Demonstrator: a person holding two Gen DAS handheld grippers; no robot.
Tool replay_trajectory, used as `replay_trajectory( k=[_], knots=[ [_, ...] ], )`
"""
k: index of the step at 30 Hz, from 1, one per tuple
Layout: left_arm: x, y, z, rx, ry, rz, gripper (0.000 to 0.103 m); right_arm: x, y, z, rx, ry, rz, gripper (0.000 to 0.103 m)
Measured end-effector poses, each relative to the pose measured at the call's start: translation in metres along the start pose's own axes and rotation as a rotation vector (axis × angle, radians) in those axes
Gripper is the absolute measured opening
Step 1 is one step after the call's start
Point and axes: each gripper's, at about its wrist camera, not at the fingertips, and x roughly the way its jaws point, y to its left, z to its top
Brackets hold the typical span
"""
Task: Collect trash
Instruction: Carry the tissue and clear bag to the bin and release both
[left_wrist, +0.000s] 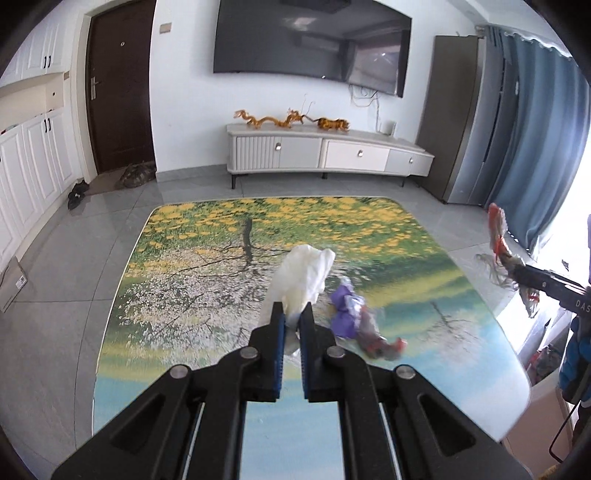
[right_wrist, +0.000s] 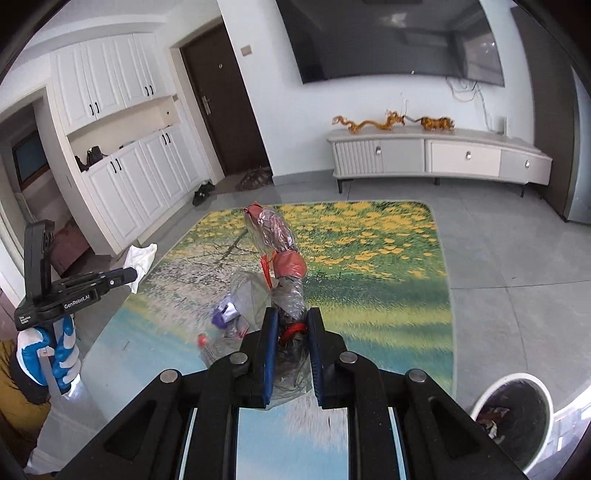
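Clenched in the left claw (left_wrist: 291, 314) above the rug (left_wrist: 207, 258): a soft, featherlight white tissue (left_wrist: 304, 275), pinched low; likewise in the right claw (right_wrist: 291, 325), crinkly, slippery clear-and-red wrapper (right_wrist: 280, 258); purple scrap (left_wrist: 345, 314) left on rug, bin (right_wrist: 517, 380) near.

Bright daylight from curtained window (left_wrist: 576, 236); rug (left_wrist: 221, 280) motion-blurred; fisheye bends edges, dark corner vignette.
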Motion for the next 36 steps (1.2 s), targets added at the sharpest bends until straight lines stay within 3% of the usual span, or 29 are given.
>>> replay_trajectory(
  k=[14, 24, 36],
  knots=[
    [-0.053, -0.057, 0.007, 0.060, -0.094, -0.099, 0.007, -0.108, -0.020, -0.030, 0.069, -0.146, -0.106, 0.015],
    [-0.063, -0.091, 0.013, 0.081, -0.107, -0.150, 0.007, -0.134, -0.042, -0.049, 0.119, -0.190, -0.139, 0.015],
    [-0.044, -0.164, 0.031, 0.130, -0.061, -0.232, 0.007, -0.156, -0.093, -0.074, 0.235, -0.240, -0.168, 0.015]
  ],
)
